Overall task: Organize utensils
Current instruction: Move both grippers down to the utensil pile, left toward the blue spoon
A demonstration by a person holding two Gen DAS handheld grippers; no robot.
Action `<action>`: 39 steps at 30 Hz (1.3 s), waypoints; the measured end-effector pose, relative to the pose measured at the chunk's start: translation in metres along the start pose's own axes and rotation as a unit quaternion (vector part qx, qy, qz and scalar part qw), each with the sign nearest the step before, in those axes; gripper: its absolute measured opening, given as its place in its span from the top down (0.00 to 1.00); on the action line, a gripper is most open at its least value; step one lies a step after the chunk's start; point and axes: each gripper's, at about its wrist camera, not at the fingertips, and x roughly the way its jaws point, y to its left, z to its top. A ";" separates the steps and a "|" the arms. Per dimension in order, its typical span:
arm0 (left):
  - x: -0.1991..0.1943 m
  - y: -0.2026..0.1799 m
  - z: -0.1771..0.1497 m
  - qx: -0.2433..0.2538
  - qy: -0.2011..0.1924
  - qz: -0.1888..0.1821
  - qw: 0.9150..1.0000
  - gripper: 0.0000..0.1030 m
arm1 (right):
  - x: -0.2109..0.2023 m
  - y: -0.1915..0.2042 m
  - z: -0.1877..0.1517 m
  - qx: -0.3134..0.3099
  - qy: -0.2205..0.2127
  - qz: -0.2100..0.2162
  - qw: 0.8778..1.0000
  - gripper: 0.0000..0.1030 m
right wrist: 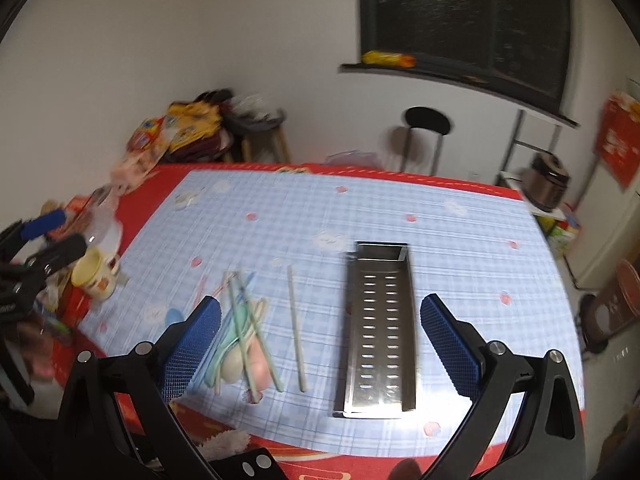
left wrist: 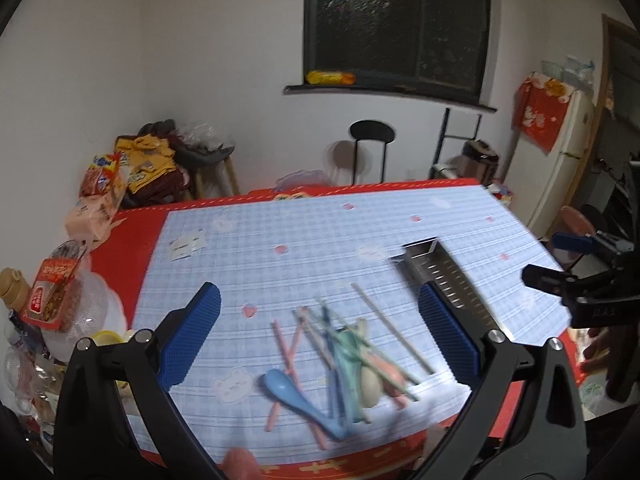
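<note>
A heap of pastel chopsticks and spoons (left wrist: 340, 354) lies on the blue checked tablecloth (left wrist: 300, 240), with a blue spoon (left wrist: 298, 396) at its near left. My left gripper (left wrist: 320, 332) hovers open above the heap, holding nothing. A perforated steel utensil tray (right wrist: 380, 328) lies lengthwise to the right of the heap (right wrist: 244, 340); it holds nothing. One white chopstick (right wrist: 296, 328) lies alone between heap and tray. My right gripper (right wrist: 320, 344) is open above the tray's near left side. The tray (left wrist: 452, 280) also shows in the left wrist view.
Snack bags, jars and a cup (right wrist: 96, 276) crowd the table's left edge. Cards (left wrist: 187, 244) lie on the cloth at far left. A black stool (left wrist: 372, 136) stands behind the table, a fridge (left wrist: 560, 152) at right. A fingertip (left wrist: 240, 462) shows at the bottom.
</note>
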 end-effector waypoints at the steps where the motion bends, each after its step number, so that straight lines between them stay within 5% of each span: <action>1: 0.005 0.005 -0.002 -0.001 0.008 0.007 1.000 0.05 | 0.006 0.000 0.002 -0.004 0.009 0.016 1.000 0.05; 5: 0.021 0.030 -0.013 -0.026 0.033 0.030 0.999 0.05 | 0.031 0.008 0.003 -0.012 0.037 0.065 0.997 0.05; 12: 0.052 0.058 -0.049 -0.061 0.092 0.044 0.993 0.05 | 0.069 0.037 -0.005 -0.104 0.062 0.028 0.992 0.05; 17: 0.070 0.067 -0.073 -0.091 0.120 0.038 0.988 0.05 | 0.094 0.046 -0.010 -0.088 0.074 0.030 0.993 0.05; 28: 0.115 0.071 -0.127 -0.174 0.230 0.003 0.957 0.06 | 0.133 0.061 -0.043 -0.061 0.109 0.070 0.990 0.05; 33: 0.125 0.069 -0.137 -0.189 0.244 -0.011 0.951 0.06 | 0.147 0.066 -0.054 -0.061 0.135 0.105 0.983 0.05; 36: 0.128 0.072 -0.139 -0.200 0.239 -0.018 0.950 0.10 | 0.153 0.074 -0.059 -0.066 0.149 0.128 0.978 0.06; 39: 0.130 0.078 -0.142 -0.212 0.241 -0.034 0.947 0.27 | 0.159 0.081 -0.065 -0.065 0.164 0.146 0.973 0.11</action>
